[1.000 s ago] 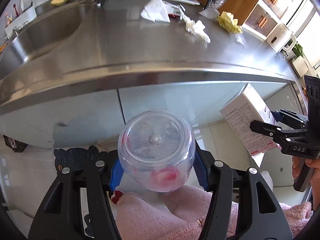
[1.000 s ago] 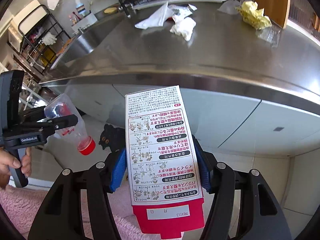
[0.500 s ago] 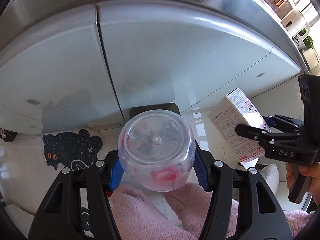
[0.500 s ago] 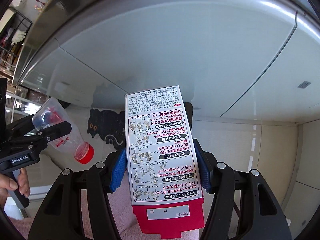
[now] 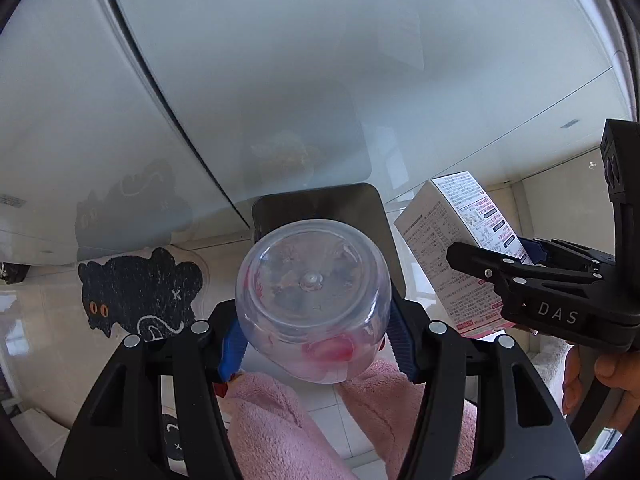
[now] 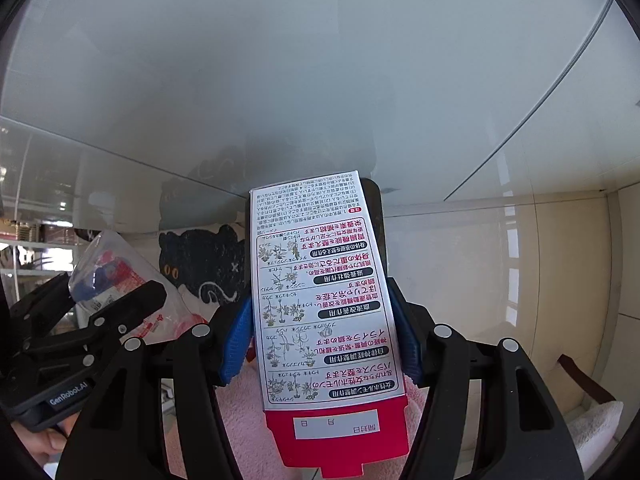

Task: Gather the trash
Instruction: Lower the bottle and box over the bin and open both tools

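Both our grippers loaded, low before the cabinet doors

Our left gripper point(image 5: 314, 340) has its fingers clamped on a clear bottle point(image 5: 312, 300); our right gripper point(image 6: 322, 344) pinches a Japanese-printed box point(image 6: 326, 304). A dark bin point(image 5: 320, 208) and black cat mat point(image 5: 138, 292) lie ahead; "DAS" and "GenRobot.AI" mark the grippers.

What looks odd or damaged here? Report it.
Nothing is spilled or broken. The left gripper clamps a clear plastic bottle base-forward, its red cap pointing back toward the holder. The right gripper clamps a printed carton with its text upside down and red flap open. A dark bin sits ahead.
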{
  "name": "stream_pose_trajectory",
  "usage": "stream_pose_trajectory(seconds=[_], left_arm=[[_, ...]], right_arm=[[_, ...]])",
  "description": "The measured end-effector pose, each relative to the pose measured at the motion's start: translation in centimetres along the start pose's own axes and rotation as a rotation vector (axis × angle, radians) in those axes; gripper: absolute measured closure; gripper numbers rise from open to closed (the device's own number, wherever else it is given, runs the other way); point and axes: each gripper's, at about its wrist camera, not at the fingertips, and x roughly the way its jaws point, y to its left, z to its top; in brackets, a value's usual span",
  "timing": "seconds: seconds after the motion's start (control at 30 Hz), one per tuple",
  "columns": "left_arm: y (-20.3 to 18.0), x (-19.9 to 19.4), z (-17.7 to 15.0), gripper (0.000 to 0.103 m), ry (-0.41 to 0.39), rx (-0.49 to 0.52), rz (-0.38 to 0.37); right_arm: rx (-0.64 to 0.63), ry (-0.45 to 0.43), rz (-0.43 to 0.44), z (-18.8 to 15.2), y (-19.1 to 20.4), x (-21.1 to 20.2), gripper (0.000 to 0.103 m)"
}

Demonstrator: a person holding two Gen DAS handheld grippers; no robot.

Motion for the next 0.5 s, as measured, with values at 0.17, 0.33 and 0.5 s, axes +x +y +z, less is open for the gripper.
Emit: stream_pose_trajectory(seconds=[0.17, 0.33, 0.5], left_arm=[[0.9, 2.8, 0.6, 0.046, 0.053, -0.013, -0.024], [1.2, 3.7, 1.3, 0.044, 0.073, -0.026, -0.034], [1.4, 3.5, 1.6, 0.034, 0.074, -0.025, -0.024]], right_arm=[[0.063, 0.023, 0.005, 0.8, -1.0, 1.9, 0.041], [0.080, 0.027, 0.012, 1.4, -1.6, 2.0, 0.041], [0.095, 0.050, 0.026, 1.5, -1.3, 2.9, 0.040]])
